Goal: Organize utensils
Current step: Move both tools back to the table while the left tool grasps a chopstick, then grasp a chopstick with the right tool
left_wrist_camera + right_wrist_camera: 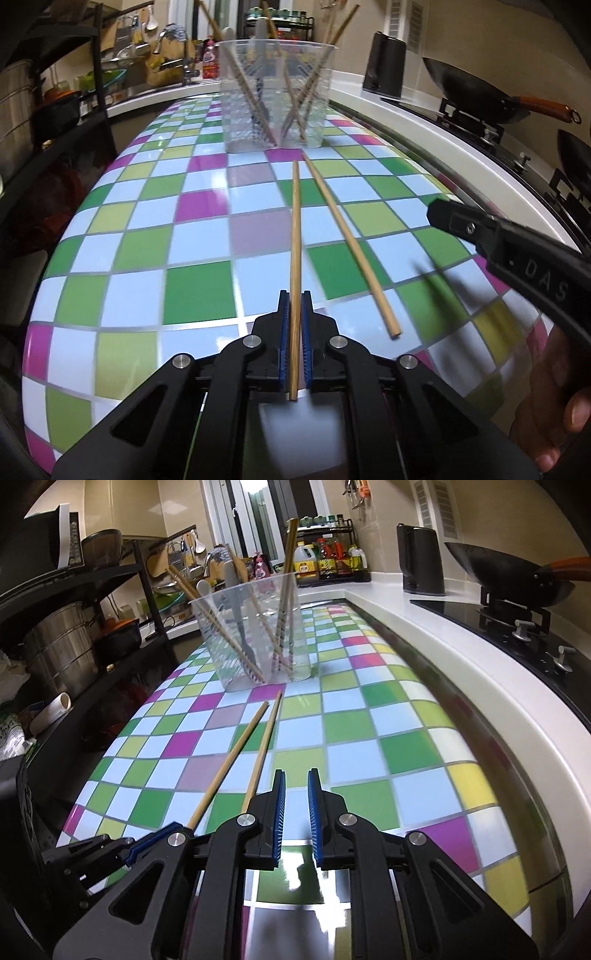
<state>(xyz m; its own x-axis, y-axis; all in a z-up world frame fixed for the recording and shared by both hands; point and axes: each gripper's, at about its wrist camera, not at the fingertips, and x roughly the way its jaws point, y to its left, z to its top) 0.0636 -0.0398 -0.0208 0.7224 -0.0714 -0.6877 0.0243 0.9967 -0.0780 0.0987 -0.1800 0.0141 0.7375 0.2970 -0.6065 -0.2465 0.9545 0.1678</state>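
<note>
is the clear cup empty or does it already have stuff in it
Not empty. The clear cup stands upright holding several wooden chopsticks and a white-handled utensil, leaning against its rim.

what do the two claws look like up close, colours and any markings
Both are black plastic linkage frames with round silver pivot pins and ribbed blue pads on the fingers. That goes for the left claw and the right claw. White raised letters reading DAS show on the right claw's side in the left wrist view.

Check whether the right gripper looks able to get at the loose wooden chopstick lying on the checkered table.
Probably yes: the loose wooden chopstick lies bare just left of the right gripper, whose jaws hold nothing; only the left gripper crowds that side.
</note>
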